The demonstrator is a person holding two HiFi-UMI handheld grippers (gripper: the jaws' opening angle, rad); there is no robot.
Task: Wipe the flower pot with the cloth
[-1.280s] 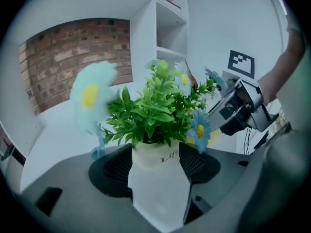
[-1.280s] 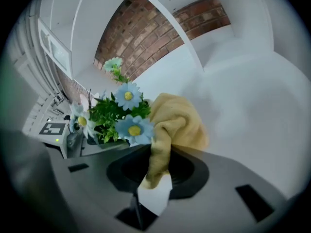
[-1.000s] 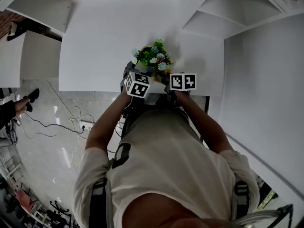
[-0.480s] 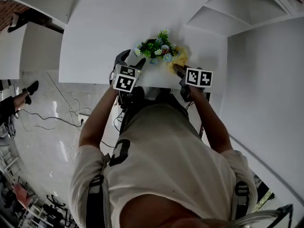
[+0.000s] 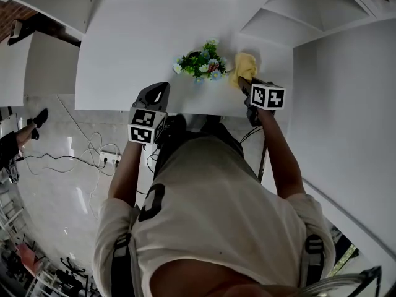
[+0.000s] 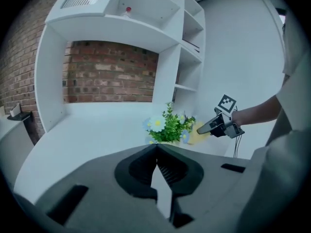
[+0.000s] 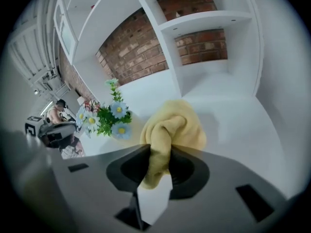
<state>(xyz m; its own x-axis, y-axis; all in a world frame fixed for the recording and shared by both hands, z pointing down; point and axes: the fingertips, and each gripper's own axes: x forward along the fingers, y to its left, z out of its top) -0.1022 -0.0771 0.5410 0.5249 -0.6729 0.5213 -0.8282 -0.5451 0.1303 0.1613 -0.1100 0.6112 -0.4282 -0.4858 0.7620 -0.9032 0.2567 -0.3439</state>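
The flower pot (image 5: 201,64), holding green leaves and pale blue and white flowers, stands near the front edge of the white table (image 5: 124,42). In the left gripper view the flower pot (image 6: 167,126) is ahead of my left gripper (image 6: 156,147). That gripper has just been closing and is now shut with nothing between its jaws. My left gripper (image 5: 159,89) hovers at the table edge, left of the pot. My right gripper (image 5: 243,81) is shut on the yellow cloth (image 5: 244,65), just right of the pot. The cloth (image 7: 171,127) bunches out of my right gripper (image 7: 158,148).
White shelving (image 6: 146,18) against a brick wall (image 6: 109,76) rises behind the table. A white wall (image 5: 346,104) closes the right side. Cables and a power strip (image 5: 111,163) lie on the floor at left, where another person's leg (image 5: 25,135) shows.
My left gripper has drawn back from the pot to the left and toward me, and its jaws have closed. My right gripper has carried the cloth to the pot's right side.
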